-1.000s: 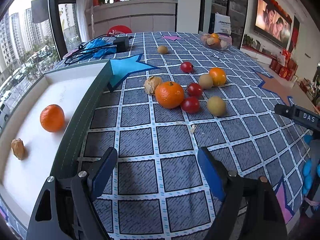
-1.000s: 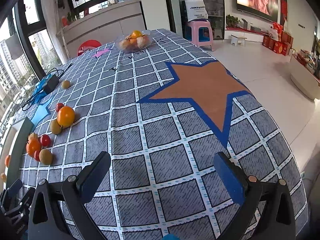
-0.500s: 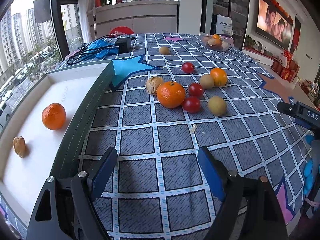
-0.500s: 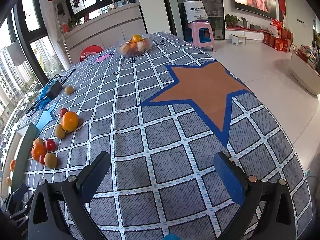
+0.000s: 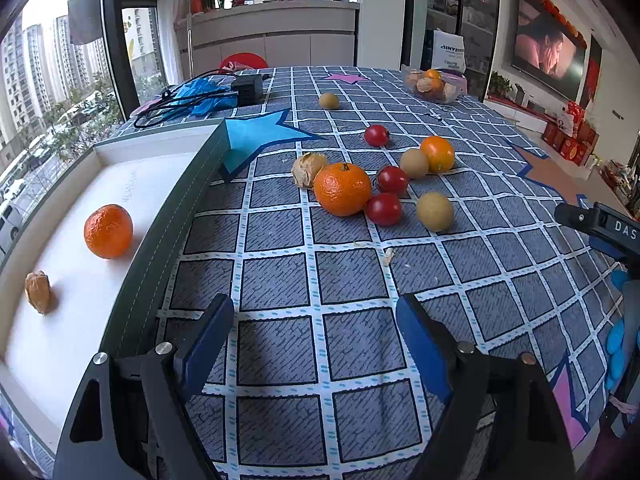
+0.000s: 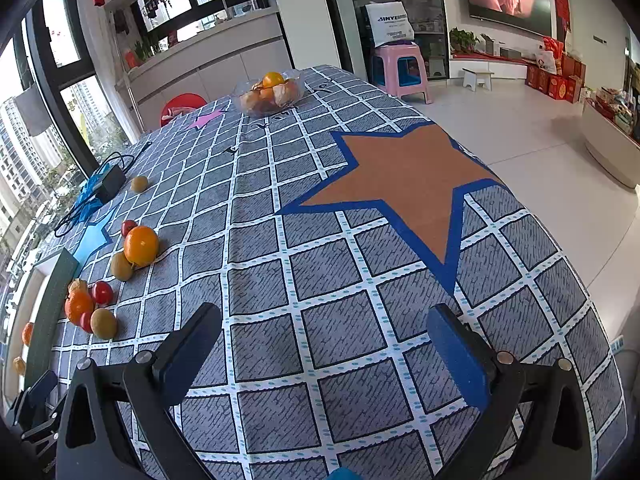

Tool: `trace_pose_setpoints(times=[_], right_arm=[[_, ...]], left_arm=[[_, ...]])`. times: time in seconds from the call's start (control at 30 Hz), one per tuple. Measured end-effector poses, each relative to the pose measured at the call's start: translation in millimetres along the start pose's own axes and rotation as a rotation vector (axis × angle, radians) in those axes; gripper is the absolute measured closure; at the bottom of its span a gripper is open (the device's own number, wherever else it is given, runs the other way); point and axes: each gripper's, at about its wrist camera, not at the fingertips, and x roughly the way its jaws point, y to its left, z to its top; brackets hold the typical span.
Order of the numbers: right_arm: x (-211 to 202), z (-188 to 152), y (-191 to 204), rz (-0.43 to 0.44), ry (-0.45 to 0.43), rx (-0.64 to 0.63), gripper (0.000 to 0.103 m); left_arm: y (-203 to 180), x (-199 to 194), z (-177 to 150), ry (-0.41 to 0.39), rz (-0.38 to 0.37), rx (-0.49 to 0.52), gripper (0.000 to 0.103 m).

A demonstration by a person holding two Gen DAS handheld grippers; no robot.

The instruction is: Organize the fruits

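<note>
Left gripper (image 5: 316,328) angled down over bare checked tablecloth (image 5: 352,280), jaws released wide, nothing btwn them. Right gripper (image 6: 324,340) same tilt, also spread wide & empty, over cloth near the orange star (image 6: 404,184).

Tray (image 5: 168,216) at left: dark rim runs diagonally just beside left gripper's left finger. Inside tray: one orange (image 5: 108,231) and a husked fruit (image 5: 38,291), apart from each other.

Loose fruit cluster ahead of left gripper, mid-table: big orange (image 5: 342,189) touching a papery husked fruit (image 5: 307,169) and a red tomato (image 5: 383,209); more tomatoes, yellow-brown round fruits and a small orange (image 5: 437,153) close by. Lone round fruit (image 5: 329,101) farther back.

Open cloth btwn left gripper and cluster. Table edge close on right, past the star; floor beyond. Cables & blue gloves (image 5: 200,96) at far left corner, fruit bowl (image 6: 272,94) at far end.
</note>
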Motion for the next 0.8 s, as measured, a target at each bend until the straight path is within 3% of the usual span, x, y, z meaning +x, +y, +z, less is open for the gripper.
trace_pose_setpoints(times=[0.8], right_arm=[[-0.2, 0.1, 0.3, -0.002, 0.001, -0.002, 0.0]], left_arm=[[0.2, 0.6, 0.5, 0.001, 0.006, -0.004, 0.016]])
